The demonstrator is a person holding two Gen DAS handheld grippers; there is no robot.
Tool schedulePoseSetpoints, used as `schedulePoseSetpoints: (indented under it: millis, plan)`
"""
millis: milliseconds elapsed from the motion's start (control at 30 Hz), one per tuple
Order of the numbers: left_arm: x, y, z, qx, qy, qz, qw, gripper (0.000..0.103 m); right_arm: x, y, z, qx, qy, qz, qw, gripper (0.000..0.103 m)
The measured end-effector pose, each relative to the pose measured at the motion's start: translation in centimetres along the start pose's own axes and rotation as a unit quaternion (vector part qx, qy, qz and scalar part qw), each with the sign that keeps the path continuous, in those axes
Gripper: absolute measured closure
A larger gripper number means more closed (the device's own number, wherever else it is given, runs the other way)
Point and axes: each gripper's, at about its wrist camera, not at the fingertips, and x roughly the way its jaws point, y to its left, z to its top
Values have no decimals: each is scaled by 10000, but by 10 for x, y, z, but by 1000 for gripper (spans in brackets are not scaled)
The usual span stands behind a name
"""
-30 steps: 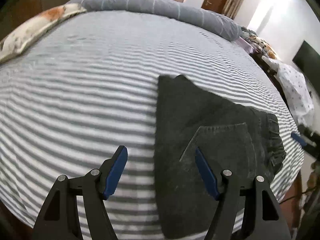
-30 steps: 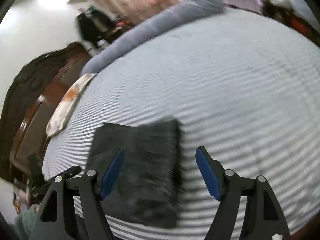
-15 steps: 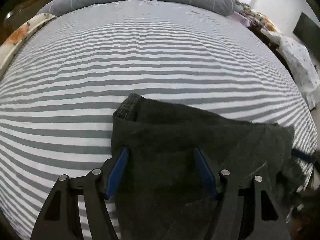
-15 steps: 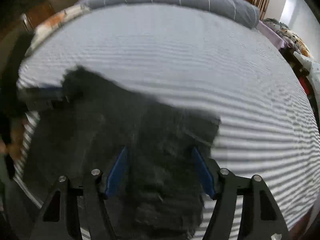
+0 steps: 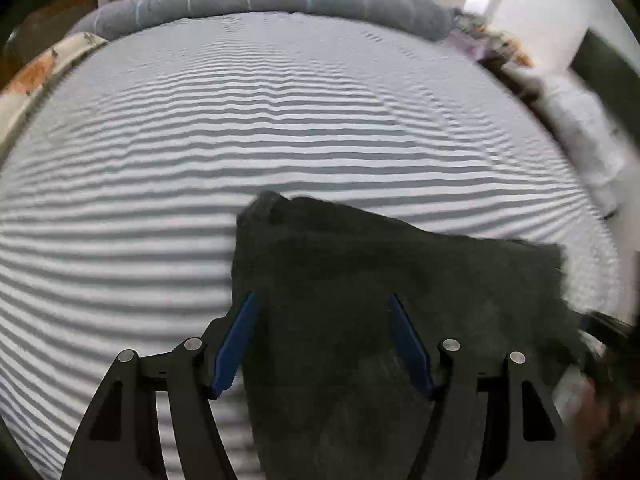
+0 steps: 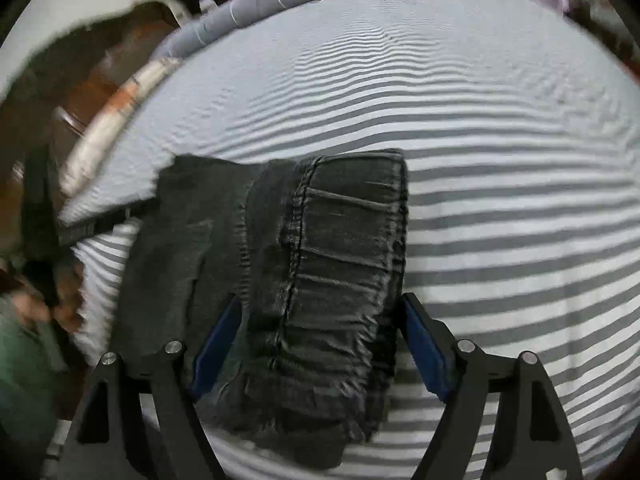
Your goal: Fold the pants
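Across the middle and lower frame of both views, on the striped bed (image 5: 280, 128), lie the dark pants (image 5: 400, 280), already doubled into a thick bundle with the gathered waistband (image 6: 340, 240) uppermost in the right view, so the folding looks near its last step. Next, I judge, each gripper must close on a cloth edge. Left gripper (image 5: 324, 344) and right gripper (image 6: 316, 344) both point forward low over the pants, fingers spread, pinching nothing.

Black denim pants (image 6: 328, 280), grey-and-white striped bedsheet (image 5: 280, 128), blue-padded tools
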Motion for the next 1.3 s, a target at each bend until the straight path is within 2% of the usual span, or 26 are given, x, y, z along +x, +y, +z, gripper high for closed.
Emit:
schedulePoseSetpoints:
  millis: [67,167,333,500,600,633,800,833,867,900,933,1033,1167,1300]
  plan:
    - [-15,10,-14,-81,22,-337,9994,35,-5,-21,-3,406,5,528,9978,24]
    - [-24,31,-33,-299,198,-615,9975,35,-5,-51,-11,907,180,1357,9864,25]
    - [-18,64,-61,-976,450,-1112,9880,35,-5,-69,-18,998,181,2048,9735,21]
    - [-7,67,-55,-1242,293,-1448,9812,32,12,-65,-17,931,191,2595,9611,18]
    - [3,60,-50,-1278,221,-1560,9792,26,22,-51,-8,778,237,2668,9603,17]
    - [5,56,-48,-1238,201,-1573,9796,25,23,-48,-5,764,222,2803,9566,17]
    - [6,48,-46,-1203,247,-1914,9738,26,28,-33,-1,530,342,2854,9563,20]
    - [6,46,-48,-1128,227,-1885,9753,27,29,-36,-1,566,306,2836,9568,27]
    - [6,46,-49,-1100,190,-1851,9764,29,32,-38,1,594,291,2704,9605,43]
    - [9,47,-50,-1125,183,-1822,9766,31,38,-41,2,631,299,2416,9679,52]
    - [10,48,-49,-1171,156,-1797,9766,31,43,-44,5,724,250,2306,9700,61]
    - [13,48,-44,-1473,68,-1684,9746,31,45,-45,8,870,168,2314,9688,61]
    - [9,51,-46,-1424,198,-1784,9734,31,37,-45,3,796,258,2153,9730,62]
    - [4,62,-54,-1462,240,-1901,9705,32,39,-48,4,804,234,2228,9713,62]
